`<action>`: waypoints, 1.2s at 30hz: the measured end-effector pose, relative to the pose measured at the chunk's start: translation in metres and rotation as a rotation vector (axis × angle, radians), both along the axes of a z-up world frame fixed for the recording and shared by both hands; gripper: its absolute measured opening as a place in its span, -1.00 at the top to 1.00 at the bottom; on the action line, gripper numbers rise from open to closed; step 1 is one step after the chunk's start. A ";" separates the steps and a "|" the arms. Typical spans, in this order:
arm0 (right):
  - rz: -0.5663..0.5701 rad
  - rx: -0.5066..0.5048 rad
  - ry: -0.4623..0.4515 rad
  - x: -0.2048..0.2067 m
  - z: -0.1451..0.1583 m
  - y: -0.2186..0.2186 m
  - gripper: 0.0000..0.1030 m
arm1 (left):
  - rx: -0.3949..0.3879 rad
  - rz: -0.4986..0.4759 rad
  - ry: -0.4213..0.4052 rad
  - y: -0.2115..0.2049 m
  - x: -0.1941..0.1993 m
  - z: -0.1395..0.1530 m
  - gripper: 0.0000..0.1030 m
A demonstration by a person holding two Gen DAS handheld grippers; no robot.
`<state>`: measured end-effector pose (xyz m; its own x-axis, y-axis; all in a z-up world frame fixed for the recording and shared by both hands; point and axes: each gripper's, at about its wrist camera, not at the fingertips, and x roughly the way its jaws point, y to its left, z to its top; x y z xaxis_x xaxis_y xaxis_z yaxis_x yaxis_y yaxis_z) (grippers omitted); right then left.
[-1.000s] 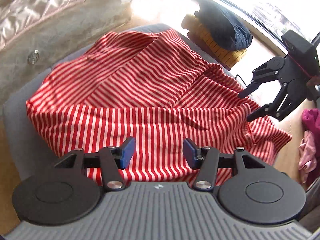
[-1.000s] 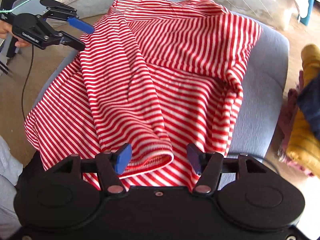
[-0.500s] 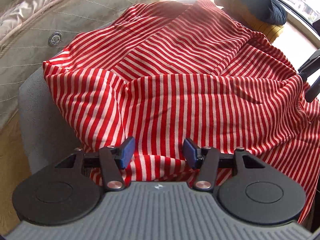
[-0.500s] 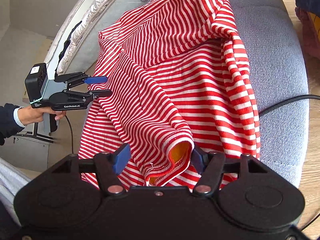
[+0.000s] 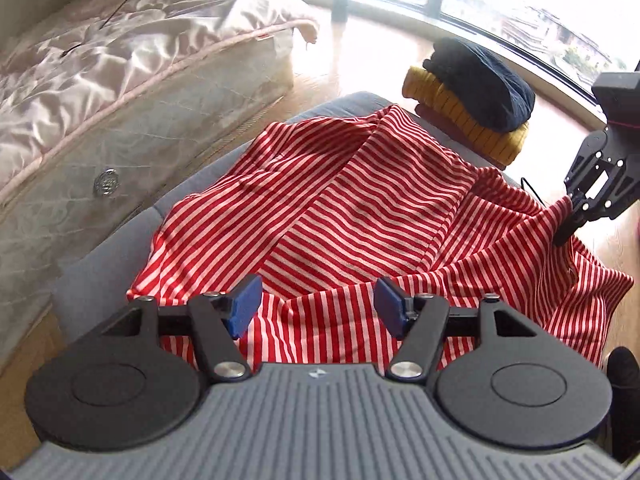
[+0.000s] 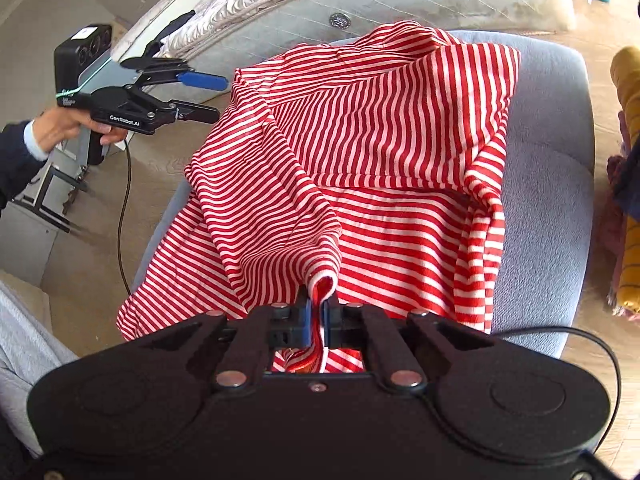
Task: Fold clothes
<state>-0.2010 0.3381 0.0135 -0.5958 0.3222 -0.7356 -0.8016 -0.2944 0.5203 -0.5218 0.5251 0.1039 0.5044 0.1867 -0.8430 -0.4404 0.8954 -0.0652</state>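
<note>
A red-and-white striped garment (image 5: 360, 216) lies rumpled over a grey cushioned seat (image 5: 104, 272). In the right wrist view my right gripper (image 6: 318, 316) is shut on the garment's sleeve cuff (image 6: 320, 284), which stands pinched between the blue pads. In the left wrist view the same right gripper (image 5: 562, 234) holds the cloth at the seat's right edge. My left gripper (image 5: 316, 308) is open just above the near hem, with nothing between its pads. From the right wrist view, the left gripper (image 6: 220, 97) hovers off the garment's (image 6: 380, 128) far-left edge, held by a hand (image 6: 60, 130).
A bed with a quilted mattress (image 5: 120, 128) runs along the left. Folded yellow and navy clothes (image 5: 476, 96) are stacked beyond the seat near the window. A black cable (image 6: 124, 208) hangs from the left gripper, and another cable (image 6: 560, 332) lies on the seat (image 6: 552, 184).
My right gripper has shut on the sleeve cuff that lay between its open fingers. My left gripper has drawn back from the cloth and stays open.
</note>
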 end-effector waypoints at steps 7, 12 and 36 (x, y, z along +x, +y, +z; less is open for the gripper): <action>0.070 0.036 -0.041 -0.007 0.012 -0.009 0.87 | 0.027 -0.411 0.066 -0.017 0.050 -0.034 -0.34; 0.131 0.034 -0.144 -0.021 0.007 -0.015 0.87 | 0.181 -0.635 0.228 -0.038 0.076 -0.065 -0.44; -0.134 0.214 -0.267 0.040 0.061 0.065 0.90 | 0.102 -0.215 0.156 0.043 0.015 -0.028 0.50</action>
<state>-0.1605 0.4032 0.0747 -0.3342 0.5480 -0.7668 -0.9396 -0.2573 0.2256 -0.5063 0.5678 0.0758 0.4076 0.1773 -0.8958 -0.2370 0.9679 0.0837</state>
